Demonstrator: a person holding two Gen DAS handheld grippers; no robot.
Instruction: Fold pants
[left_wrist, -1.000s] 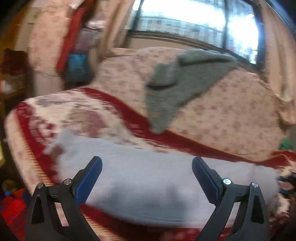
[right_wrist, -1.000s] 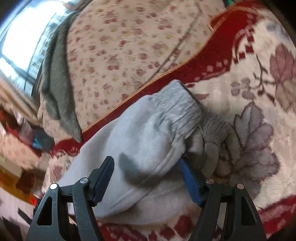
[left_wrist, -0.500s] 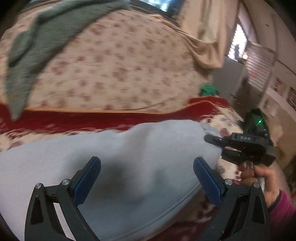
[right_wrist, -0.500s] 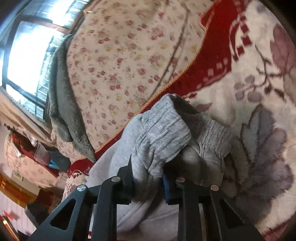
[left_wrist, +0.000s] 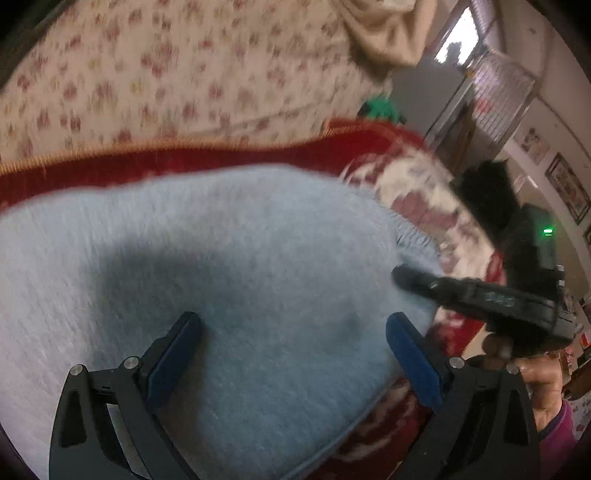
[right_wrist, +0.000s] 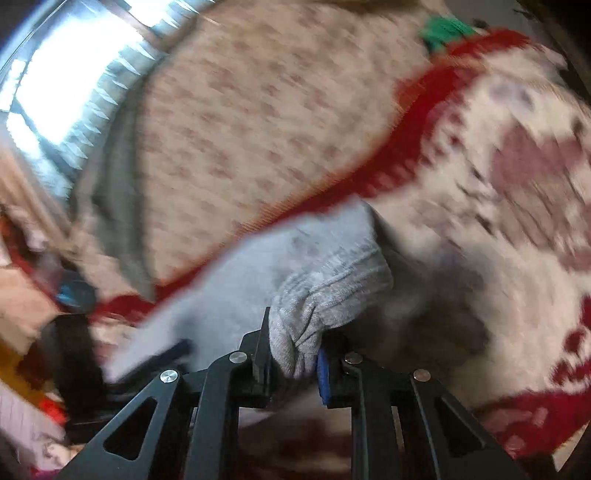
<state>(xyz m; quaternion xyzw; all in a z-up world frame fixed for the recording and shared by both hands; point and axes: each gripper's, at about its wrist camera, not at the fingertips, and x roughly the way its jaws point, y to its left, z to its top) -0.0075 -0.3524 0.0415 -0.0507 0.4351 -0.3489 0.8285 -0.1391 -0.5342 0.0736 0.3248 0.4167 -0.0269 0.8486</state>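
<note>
Light grey fleece pants (left_wrist: 229, 266) lie across a red and cream floral blanket (left_wrist: 424, 184) on a sofa. My left gripper (left_wrist: 291, 339) is open, its blue pads just above the pants' middle. My right gripper (right_wrist: 291, 360) is shut on the pants' ribbed cuff (right_wrist: 332, 284), which is bunched between the pads and lifted off the blanket. In the left wrist view the right gripper (left_wrist: 406, 277) reaches in from the right at the pants' end, held by a hand (left_wrist: 543, 380). Both views are motion-blurred.
The sofa back (left_wrist: 166, 74) has a cream cover with small flowers. A dark grey garment (right_wrist: 114, 177) hangs over it at the left. A green object (left_wrist: 380, 107) sits at the sofa's right end. A bright window (right_wrist: 62, 74) is behind.
My right gripper shut on the cuff and has raised it. My left gripper swung right along the pants, from the far end toward the right gripper, staying open.
</note>
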